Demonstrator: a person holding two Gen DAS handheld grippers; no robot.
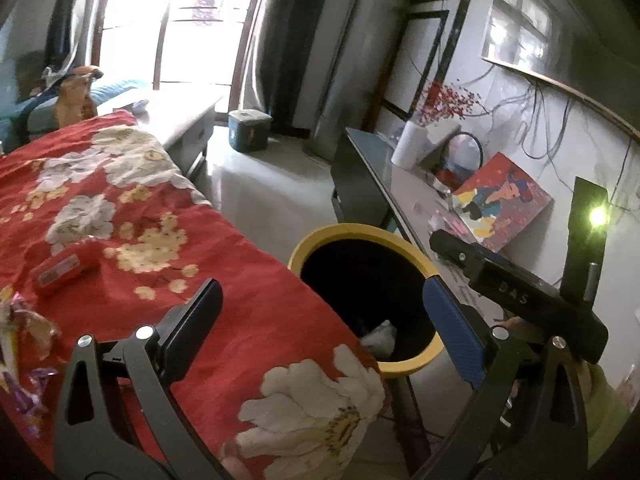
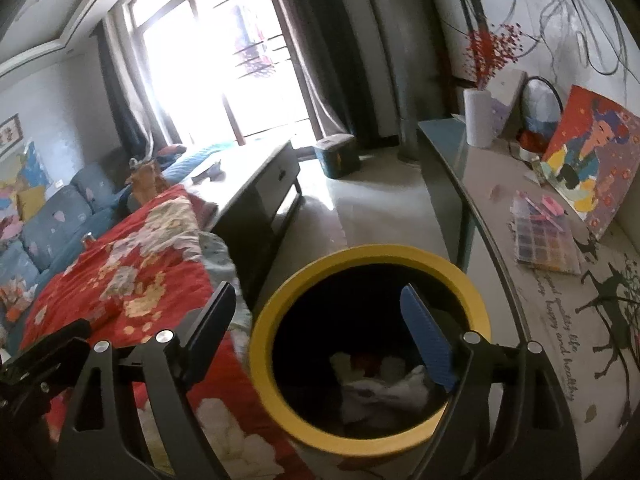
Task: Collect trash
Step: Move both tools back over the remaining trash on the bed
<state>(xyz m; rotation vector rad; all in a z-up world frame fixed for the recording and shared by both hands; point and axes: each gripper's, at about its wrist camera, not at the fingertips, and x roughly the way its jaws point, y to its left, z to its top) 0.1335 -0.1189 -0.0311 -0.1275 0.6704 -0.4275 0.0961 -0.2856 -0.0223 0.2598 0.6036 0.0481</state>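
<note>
While both tools stand spread with nothing between their fingers, one yellow-rimmed bin sits between the red quilt and the bench. Right tool hangs over the bin's mouth; left tool hangs over the quilt's edge just beside the bin. Inside the bin lie several crumpled white scraps and something red. On the quilt, left of the bin, rest one red packet and some wrappers, their number unclear.

The right gripper reads "DAS"; the table mat "happy and healthy".
</note>
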